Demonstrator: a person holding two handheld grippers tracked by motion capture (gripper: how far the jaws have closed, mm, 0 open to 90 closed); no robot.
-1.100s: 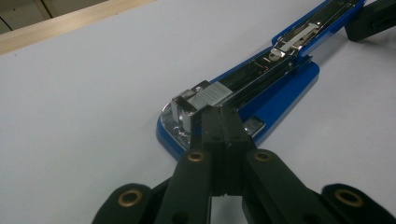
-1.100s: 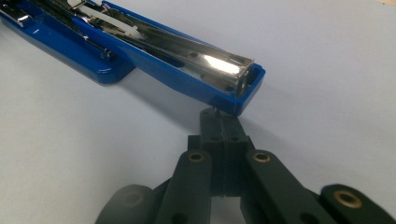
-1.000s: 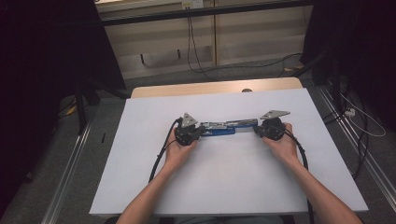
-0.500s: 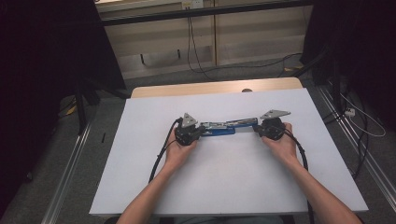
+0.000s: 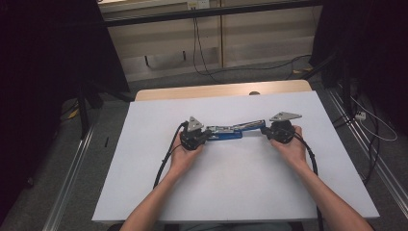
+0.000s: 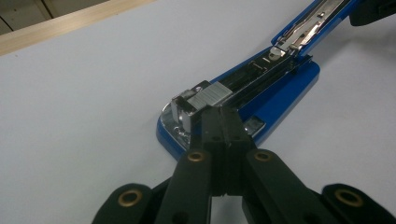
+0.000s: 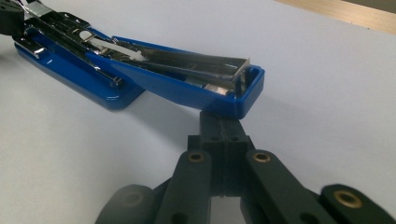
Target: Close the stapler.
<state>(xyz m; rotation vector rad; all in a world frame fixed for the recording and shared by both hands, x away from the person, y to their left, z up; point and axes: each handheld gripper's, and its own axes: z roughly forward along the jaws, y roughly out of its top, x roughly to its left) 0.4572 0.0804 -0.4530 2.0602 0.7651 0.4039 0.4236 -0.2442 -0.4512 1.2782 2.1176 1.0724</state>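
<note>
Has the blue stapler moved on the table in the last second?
No. The stapler lies at the same spot against the wooden table edge behind it.

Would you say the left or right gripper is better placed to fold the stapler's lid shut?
Probably right: the right gripper is at the raised lid, while the left gripper presses on the base.

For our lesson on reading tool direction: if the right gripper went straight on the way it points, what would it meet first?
The right gripper would most likely meet the raised blue end of the opened stapler first; its shut jaws seem to sit right at it already.
</note>
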